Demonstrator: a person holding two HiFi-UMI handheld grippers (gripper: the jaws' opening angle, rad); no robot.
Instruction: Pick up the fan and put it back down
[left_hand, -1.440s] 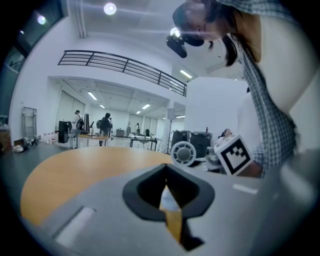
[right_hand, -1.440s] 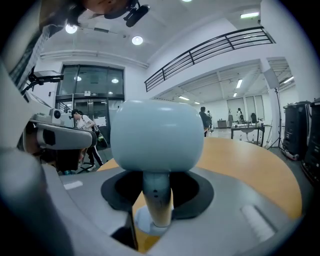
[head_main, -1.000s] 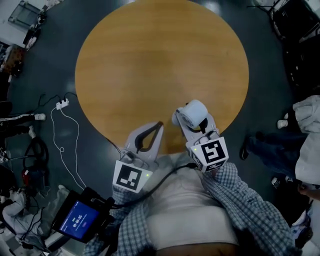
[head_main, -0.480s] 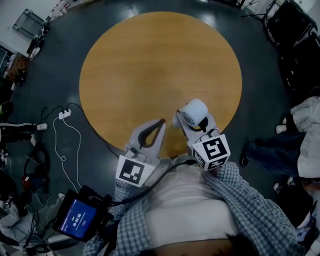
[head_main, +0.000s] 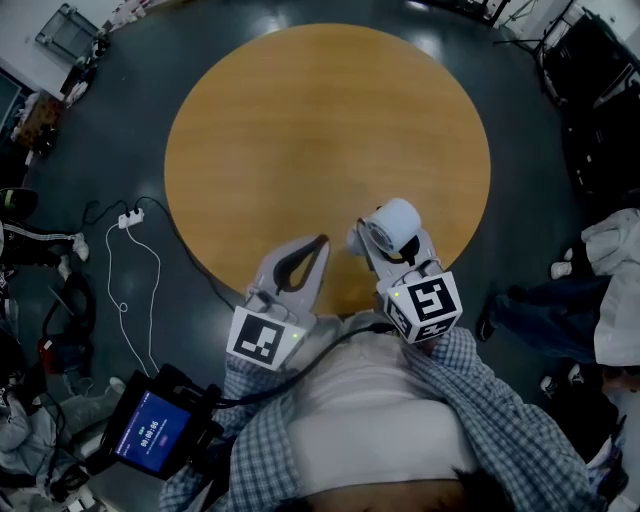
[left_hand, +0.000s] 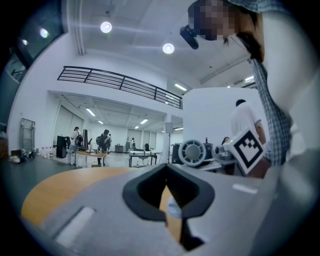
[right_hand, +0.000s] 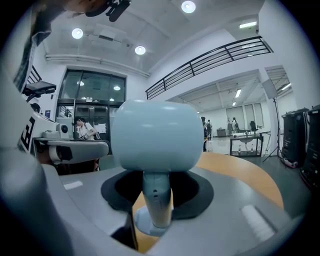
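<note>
A small pale fan (head_main: 390, 225) with a round head on a short stem stands at the near edge of the round wooden table (head_main: 320, 130). My right gripper (head_main: 388, 247) is shut on the fan's stem (right_hand: 156, 197), and the head (right_hand: 154, 135) rises above the jaws. Its round base shows just under the pads; I cannot tell whether it rests on the wood. My left gripper (head_main: 318, 245) lies a little to the left over the table edge, shut and empty (left_hand: 167, 172). The left gripper view shows the fan (left_hand: 192, 152) from the front.
On the dark floor to the left lie a white power strip and its cable (head_main: 125, 212). A device with a blue screen (head_main: 150, 435) hangs at my lower left. A person's legs and shoes (head_main: 525, 300) and a white cloth (head_main: 615, 275) are on the right.
</note>
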